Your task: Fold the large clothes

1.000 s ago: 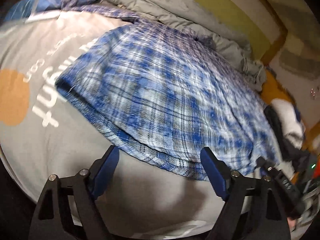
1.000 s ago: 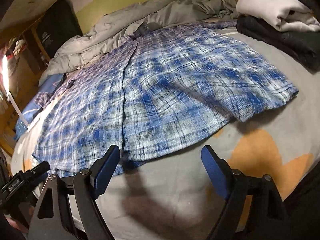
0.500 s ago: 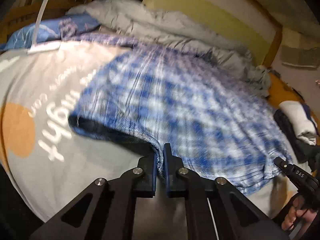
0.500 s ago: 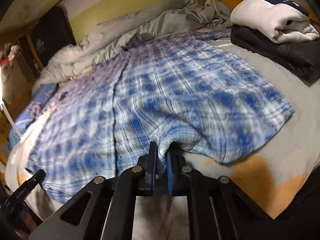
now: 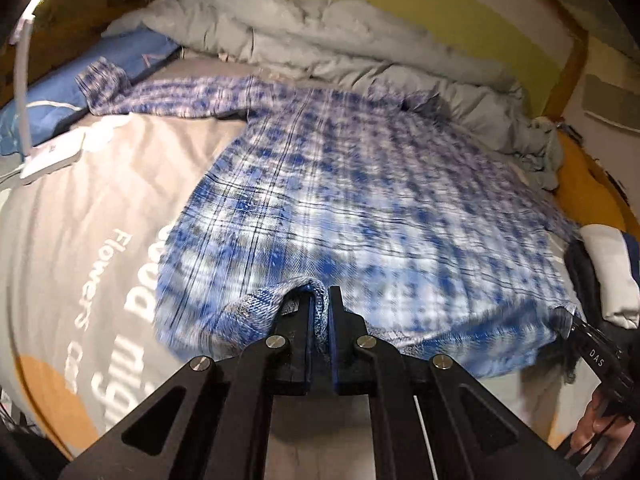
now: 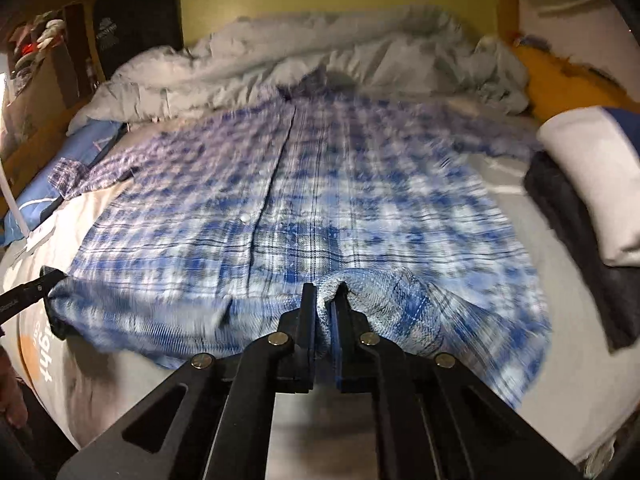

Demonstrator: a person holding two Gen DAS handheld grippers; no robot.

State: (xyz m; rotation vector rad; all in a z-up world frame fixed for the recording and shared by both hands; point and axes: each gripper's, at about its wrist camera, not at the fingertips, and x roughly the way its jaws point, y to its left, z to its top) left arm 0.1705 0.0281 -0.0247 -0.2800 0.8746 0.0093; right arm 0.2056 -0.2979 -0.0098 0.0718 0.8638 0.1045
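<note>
A large blue and white plaid shirt [image 5: 360, 200] lies spread on the bed, collar toward the far side, and it also shows in the right wrist view [image 6: 320, 200]. My left gripper [image 5: 319, 300] is shut on the shirt's bottom hem and holds it raised off the bed. My right gripper [image 6: 325, 296] is shut on the hem further along, also raised. The right gripper shows at the lower right of the left wrist view [image 5: 592, 344], at the hem's corner. The left gripper shows at the left edge of the right wrist view [image 6: 28, 292].
The bed has a grey printed sheet [image 5: 80, 220]. A crumpled grey duvet [image 5: 320, 40] lies at the far side. A folded pile of white and dark clothes [image 6: 588, 200] sits at the right. A blue pillow [image 5: 100, 68] and a white charger [image 5: 52, 156] lie at the left.
One second ago both grippers were open near the hem. They shut on the hem, and have since lifted it and carried it forward over the shirt.
</note>
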